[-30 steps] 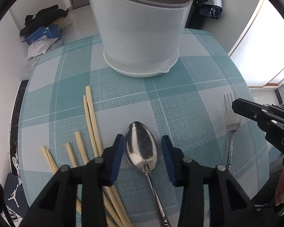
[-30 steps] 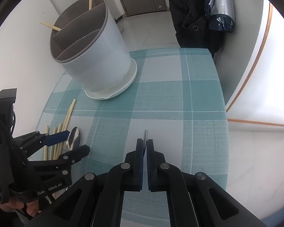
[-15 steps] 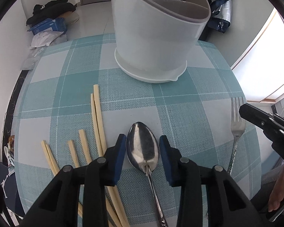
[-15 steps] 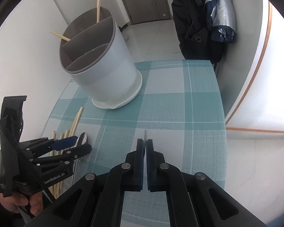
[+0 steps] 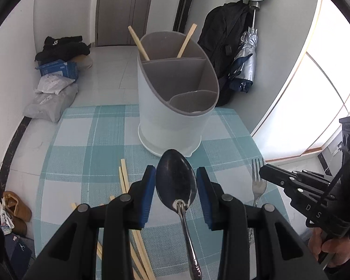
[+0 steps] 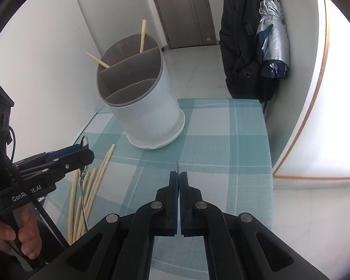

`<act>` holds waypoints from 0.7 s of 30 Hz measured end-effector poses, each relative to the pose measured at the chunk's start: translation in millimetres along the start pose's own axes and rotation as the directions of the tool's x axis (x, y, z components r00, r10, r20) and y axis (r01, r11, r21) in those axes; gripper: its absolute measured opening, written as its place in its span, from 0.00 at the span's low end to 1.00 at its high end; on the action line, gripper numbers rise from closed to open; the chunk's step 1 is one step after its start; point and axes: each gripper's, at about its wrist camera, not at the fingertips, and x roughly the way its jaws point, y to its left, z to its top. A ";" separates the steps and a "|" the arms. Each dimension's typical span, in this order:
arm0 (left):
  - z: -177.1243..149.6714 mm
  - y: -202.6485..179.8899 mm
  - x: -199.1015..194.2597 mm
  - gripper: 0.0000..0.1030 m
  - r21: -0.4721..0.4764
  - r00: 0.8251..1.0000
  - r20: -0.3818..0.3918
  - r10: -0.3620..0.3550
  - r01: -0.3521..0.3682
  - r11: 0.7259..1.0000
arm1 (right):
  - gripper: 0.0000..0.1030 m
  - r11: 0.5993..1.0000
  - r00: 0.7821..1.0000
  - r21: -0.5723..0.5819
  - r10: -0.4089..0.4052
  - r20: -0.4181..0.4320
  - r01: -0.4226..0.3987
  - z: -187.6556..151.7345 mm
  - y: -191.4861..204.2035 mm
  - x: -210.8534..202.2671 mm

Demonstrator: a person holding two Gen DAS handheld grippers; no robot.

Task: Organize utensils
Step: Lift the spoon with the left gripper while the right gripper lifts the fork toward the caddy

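Observation:
My left gripper [image 5: 176, 182] is shut on a steel spoon [image 5: 176, 184], its bowl between the blue pads [image 5: 147, 193], lifted above the table and pointing at the white three-compartment holder [image 5: 175, 116]. Two chopsticks [image 5: 138, 44] stand in the holder's back compartment. My right gripper [image 6: 179, 179] is shut on a fork, whose thin tip [image 6: 177, 166] shows edge-on between the fingers; the left wrist view shows the fork [image 5: 257, 182] held at the right. The left gripper with the spoon [image 6: 84, 143] also appears at the left of the right wrist view.
Several loose chopsticks [image 6: 88, 193] lie on the teal checked tablecloth [image 6: 221, 140] at the left. A black bag and folded umbrella [image 6: 270, 46] hang beyond the table's far edge. Bags and a box [image 5: 56, 79] lie on the floor.
My left gripper has lifted the spoon off the table and tilted up toward the holder. My right gripper has risen slightly, still shut on the fork.

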 end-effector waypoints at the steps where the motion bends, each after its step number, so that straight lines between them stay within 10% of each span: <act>1: 0.2 -0.5 -3.7 0.30 0.009 1.000 0.014 0.003 -0.004 1.000 | 0.00 1.000 1.000 -0.001 0.000 0.007 0.000 -0.2 1.0 -2.4; 21: 5.0 3.4 -37.9 0.30 -0.014 0.994 0.105 -0.030 0.031 0.999 | 0.01 0.997 0.997 -0.081 0.021 0.080 -0.014 -8.8 26.6 -32.4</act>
